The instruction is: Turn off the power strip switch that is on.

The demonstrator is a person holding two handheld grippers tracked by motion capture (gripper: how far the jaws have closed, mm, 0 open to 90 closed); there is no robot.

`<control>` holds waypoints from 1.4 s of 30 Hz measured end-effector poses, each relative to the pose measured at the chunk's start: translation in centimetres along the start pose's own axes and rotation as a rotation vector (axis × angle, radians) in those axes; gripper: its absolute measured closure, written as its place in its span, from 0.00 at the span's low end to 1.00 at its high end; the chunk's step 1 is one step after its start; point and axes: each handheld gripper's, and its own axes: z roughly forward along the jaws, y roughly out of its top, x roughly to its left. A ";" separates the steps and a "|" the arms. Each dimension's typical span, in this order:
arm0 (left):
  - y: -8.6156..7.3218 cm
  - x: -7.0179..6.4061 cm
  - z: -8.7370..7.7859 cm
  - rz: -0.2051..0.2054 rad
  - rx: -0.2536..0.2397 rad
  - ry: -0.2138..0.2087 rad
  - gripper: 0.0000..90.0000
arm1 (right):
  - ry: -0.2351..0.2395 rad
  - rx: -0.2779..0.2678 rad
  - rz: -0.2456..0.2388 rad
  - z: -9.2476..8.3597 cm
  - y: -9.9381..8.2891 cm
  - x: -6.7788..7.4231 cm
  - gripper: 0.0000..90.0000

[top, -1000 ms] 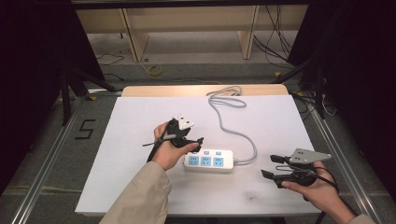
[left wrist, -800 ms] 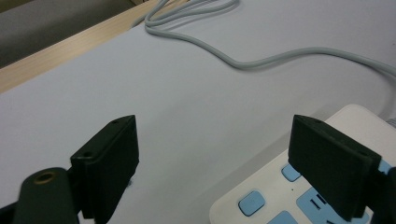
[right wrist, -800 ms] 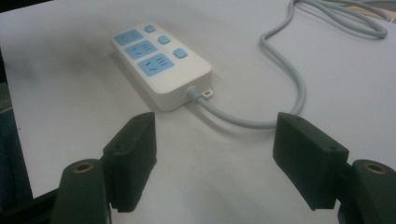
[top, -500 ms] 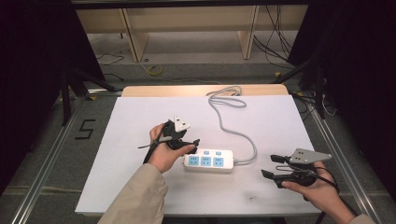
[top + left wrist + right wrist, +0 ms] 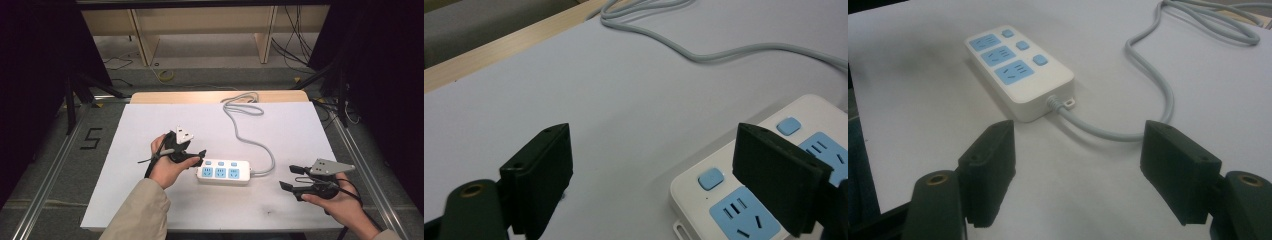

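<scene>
Two handheld black grippers, one beige sleeve

The left gripper [image 5: 176, 151] and right gripper [image 5: 303, 181] each carry a grey three-cornered plate; their jaws are blocky black pads with small screw holes; a beige sleeve [image 5: 135, 212] covers the left forearm.

White table [image 5: 150, 200], white power strip [image 5: 223, 172] lying flat, grey cord [image 5: 240, 127] trailing

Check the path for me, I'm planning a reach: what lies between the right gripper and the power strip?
In the right gripper view, bare white table and the strip's grey cord separate the right gripper from the power strip.
</scene>
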 end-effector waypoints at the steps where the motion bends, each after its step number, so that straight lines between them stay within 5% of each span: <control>1: -0.1 0.0 -0.1 -0.003 0.000 0.003 0.18 | 0.000 0.001 -0.002 0.0 0.0 0.0 0.34; 8: -0.6 0.4 -0.9 -0.001 -0.003 0.009 0.18 | -0.002 0.002 -0.005 0.0 0.0 -0.1 0.34; 12: -0.6 0.7 -1.4 -0.035 -0.025 -0.003 0.18 | -0.001 0.004 -0.005 0.1 0.0 0.0 0.34; 42: -5.0 0.6 -5.6 -0.001 -0.013 -0.042 0.18 | 0.006 0.022 -0.013 0.2 -0.2 -0.1 0.32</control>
